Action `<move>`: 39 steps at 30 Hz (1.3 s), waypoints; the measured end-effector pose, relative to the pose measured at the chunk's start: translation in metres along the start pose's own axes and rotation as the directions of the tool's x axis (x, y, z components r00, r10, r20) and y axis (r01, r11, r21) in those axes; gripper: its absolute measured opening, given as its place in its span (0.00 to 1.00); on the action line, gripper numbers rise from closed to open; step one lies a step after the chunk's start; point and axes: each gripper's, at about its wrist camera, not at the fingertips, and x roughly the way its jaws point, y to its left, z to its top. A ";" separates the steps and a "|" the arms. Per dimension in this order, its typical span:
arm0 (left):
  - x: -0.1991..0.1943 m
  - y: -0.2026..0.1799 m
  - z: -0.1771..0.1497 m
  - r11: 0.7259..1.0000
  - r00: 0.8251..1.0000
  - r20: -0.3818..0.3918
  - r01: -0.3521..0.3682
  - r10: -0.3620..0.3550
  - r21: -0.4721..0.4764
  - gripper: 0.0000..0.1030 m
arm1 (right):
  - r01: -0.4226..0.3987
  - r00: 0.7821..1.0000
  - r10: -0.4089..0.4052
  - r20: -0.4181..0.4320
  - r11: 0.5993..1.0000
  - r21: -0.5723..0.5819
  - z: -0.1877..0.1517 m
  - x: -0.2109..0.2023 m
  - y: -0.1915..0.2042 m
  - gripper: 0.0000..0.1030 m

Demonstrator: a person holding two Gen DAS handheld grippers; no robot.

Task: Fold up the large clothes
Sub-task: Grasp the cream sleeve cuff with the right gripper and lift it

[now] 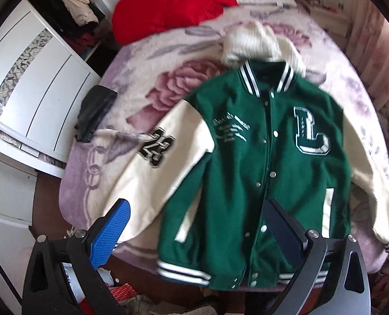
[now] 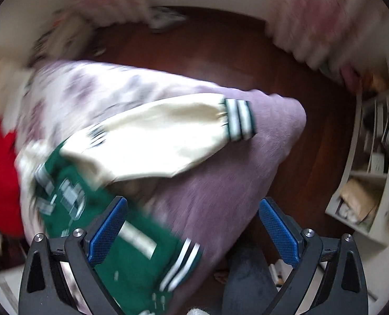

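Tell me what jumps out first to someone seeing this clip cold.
The green varsity jacket with cream sleeves lies spread face up across the floral blanket, buttoned, with a big L patch on its chest. Behind it, near the head of the bed, sits a bright red garment. Both the left gripper and right gripper hang open over the jacket's hem, holding nothing.

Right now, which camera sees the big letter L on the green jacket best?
The left wrist view: the letter L sits sharp on the jacket chest. The right wrist view is blurred, showing only a sleeve and hem, no readable L.
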 end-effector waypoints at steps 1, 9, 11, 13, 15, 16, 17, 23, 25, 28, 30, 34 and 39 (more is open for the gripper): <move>0.015 -0.013 0.001 1.000 1.000 -0.017 -0.001 0.001 0.012 1.00 | 0.006 1.000 -0.005 -0.019 1.000 0.028 0.014 0.024 -0.009 0.98; 0.108 -0.109 0.010 0.997 0.993 -0.119 -0.007 0.016 0.081 1.00 | -0.080 0.974 0.153 -0.166 0.922 0.379 0.075 0.199 -0.077 0.97; 0.117 -0.135 0.014 0.996 0.992 -0.127 0.015 -0.003 0.089 1.00 | -0.128 0.974 0.193 -0.115 0.899 0.419 0.078 0.209 -0.076 0.79; 0.119 -0.162 0.020 0.992 0.992 -0.119 0.041 -0.027 0.121 1.00 | -0.133 0.986 0.163 -0.035 0.894 0.429 0.082 0.209 -0.070 0.43; 0.119 -0.190 0.027 0.985 0.992 -0.113 0.080 -0.063 0.153 1.00 | -0.154 0.987 0.163 0.009 0.913 0.378 0.091 0.203 -0.058 0.20; 0.119 -0.205 0.032 0.980 0.990 -0.113 0.106 -0.088 0.170 1.00 | -0.171 0.985 0.167 0.042 0.921 0.349 0.098 0.196 -0.051 0.17; 0.119 -0.219 0.036 0.974 0.988 -0.112 0.129 -0.110 0.184 1.00 | -0.178 0.984 0.166 0.064 0.928 0.327 0.103 0.189 -0.047 0.16; 0.131 -0.303 0.074 0.947 0.983 -0.061 0.182 -0.172 0.265 1.00 | -0.309 0.938 0.268 0.219 0.933 0.185 0.194 0.158 -0.014 0.15; 0.146 -0.320 0.088 0.948 0.988 -0.041 0.155 -0.150 0.276 1.00 | -0.313 0.932 0.277 0.234 0.941 0.132 0.220 0.152 0.007 0.15; 0.181 -0.331 0.098 0.952 0.993 -0.067 0.116 -0.101 0.282 1.00 | -0.291 0.929 0.274 0.249 0.956 0.037 0.270 0.164 0.040 0.14; 0.202 -0.330 0.099 0.952 0.988 -0.100 0.141 -0.117 0.273 1.00 | -0.278 0.933 0.266 0.244 0.961 0.014 0.298 0.169 0.061 0.14; 0.211 -0.318 0.094 0.951 0.981 -0.114 0.181 -0.157 0.252 1.00 | -0.236 0.944 0.237 0.228 0.971 -0.035 0.327 0.174 0.095 0.14; 0.203 -0.290 0.092 0.962 0.983 -0.112 0.167 -0.145 0.217 1.00 | -0.298 0.914 0.314 0.258 0.949 -0.100 0.305 0.137 0.125 0.14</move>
